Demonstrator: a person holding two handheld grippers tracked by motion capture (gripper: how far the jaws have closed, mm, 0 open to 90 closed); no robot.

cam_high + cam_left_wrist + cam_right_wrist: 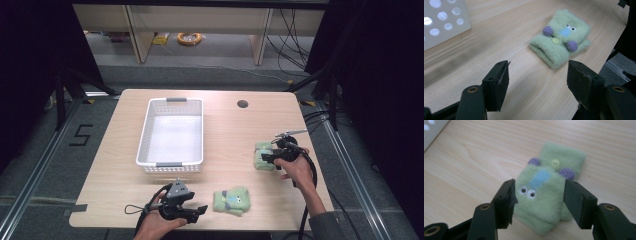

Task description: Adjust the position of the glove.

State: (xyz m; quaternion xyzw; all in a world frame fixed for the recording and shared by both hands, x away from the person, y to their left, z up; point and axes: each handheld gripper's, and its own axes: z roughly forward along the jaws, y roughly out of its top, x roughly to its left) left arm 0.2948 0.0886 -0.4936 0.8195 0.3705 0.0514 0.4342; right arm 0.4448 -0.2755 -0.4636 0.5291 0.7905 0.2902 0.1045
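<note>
Nearest to the camera, the left hand-held gripper (192, 209) is hovering over the front edge of the counter (235, 130), and its jaws are standing wide apart with nothing between them. Just beyond them, the near green mitten (560, 41) is lying flat close to that front edge. It is looking soft and fuzzy, with two purple knitted balls, a small yellow button and a blue patch with little eyes. Between this mitten and the white basket (145, 134) a wide strip of bare pale wood is staying free. The basket is plastic, rectangular, with round holes in its walls.

The right hand-held gripper (537, 197) is also standing wide open, its black padded jaws on either side of the far green mitten (541, 200), which is lying near the right edge of the counter. Whether the pads are touching it, I cannot tell.
</note>
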